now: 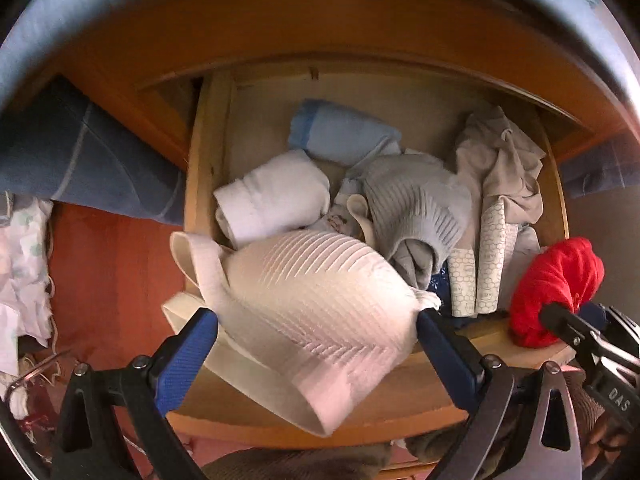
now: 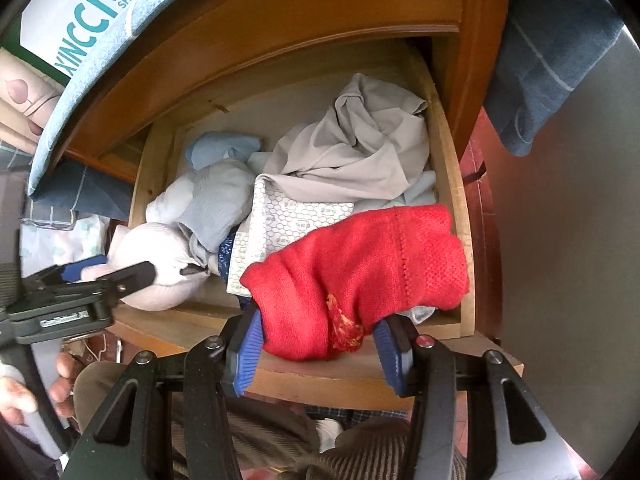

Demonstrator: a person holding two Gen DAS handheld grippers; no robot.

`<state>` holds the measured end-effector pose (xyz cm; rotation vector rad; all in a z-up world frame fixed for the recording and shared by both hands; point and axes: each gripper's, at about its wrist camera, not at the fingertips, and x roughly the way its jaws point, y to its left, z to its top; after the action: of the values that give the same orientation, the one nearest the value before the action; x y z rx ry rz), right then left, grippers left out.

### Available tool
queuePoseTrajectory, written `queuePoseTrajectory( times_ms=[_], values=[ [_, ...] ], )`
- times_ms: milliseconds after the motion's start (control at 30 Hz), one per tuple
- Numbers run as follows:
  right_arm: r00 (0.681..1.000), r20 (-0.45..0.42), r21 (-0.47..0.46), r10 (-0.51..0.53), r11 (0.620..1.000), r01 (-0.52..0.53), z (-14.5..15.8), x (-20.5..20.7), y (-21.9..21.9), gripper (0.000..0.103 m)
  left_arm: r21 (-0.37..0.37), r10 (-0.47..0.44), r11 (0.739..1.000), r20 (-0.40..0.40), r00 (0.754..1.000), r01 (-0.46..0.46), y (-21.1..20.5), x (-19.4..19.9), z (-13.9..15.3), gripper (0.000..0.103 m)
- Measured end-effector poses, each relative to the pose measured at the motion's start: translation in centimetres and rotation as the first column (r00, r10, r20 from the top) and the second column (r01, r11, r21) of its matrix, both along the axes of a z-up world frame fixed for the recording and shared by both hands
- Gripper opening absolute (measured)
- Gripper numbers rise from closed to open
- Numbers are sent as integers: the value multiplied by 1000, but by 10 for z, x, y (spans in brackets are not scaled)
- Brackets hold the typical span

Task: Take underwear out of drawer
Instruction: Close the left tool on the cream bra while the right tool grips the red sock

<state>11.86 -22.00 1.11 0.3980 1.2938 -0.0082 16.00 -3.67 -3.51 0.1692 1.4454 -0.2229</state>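
I see the open wood drawer [image 1: 208, 128] first, the biggest thing here. It is still full of soft clothes: a grey heap [image 2: 360, 140] at the back right corner, a blue roll [image 1: 340, 132] at the back, a white roll [image 1: 276, 196] by the left wall, and a grey knit piece [image 1: 416, 204] in the middle.

My left tongs [image 1: 318, 316] hold a white ribbed piece [image 1: 312, 288]. It is pinched between the blue pads and hangs over the drawer's front edge, its band drooping down.

My right tongs [image 2: 320, 332] hold a red piece [image 2: 360, 264]. The pads squeeze it in a bunch, just above the front right corner of the drawer.

So I think I am at the lifting-out step. Both pieces look clear of the pile, but they are still over the drawer. Next I should pull both back past the front edge and find a place to put them down. I must keep my grip tight so the white band does not snag on the wood.
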Motion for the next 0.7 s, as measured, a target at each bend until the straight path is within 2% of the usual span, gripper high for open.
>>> queuePoseTrajectory(
  times_ms=[133, 167, 200, 333, 367, 400, 500, 700],
  values=[
    [1000, 3, 3, 8, 1000, -8, 0, 0, -1, 47, -70, 76, 995, -25, 997, -78, 12, 2, -12, 101],
    [1000, 4, 5, 9, 1000, -9, 0, 0, -1, 47, -74, 84, 994, -24, 996, -86, 13, 2, -14, 96],
    [1000, 6, 6, 9, 1000, -9, 0, 0, -2, 47, -69, 88, 994, -18, 996, -89, 14, 2, -15, 84],
    [1000, 8, 5, 12, 1000, -12, 1, 0, -1, 47, -88, 91, 992, -25, 995, -93, 15, 2, -17, 57],
    [1000, 9, 5, 12, 1000, -12, 1, 0, -2, 47, -104, 88, 990, -31, 996, -91, 16, 3, -16, 45],
    [1000, 9, 4, 12, 1000, -12, 1, -1, -2, 47, -110, 90, 990, -35, 995, -94, 16, 3, -15, 39],
    [1000, 11, 1, 13, 1000, -13, 1, -1, -1, 47, -127, 96, 987, -32, 995, -99, 18, 1, -11, 27],
    [999, 30, -9, 21, 1000, -20, 5, -3, 1, 47, -158, 112, 981, 1, 994, -110, 21, -8, 4, 15]
  ],
)
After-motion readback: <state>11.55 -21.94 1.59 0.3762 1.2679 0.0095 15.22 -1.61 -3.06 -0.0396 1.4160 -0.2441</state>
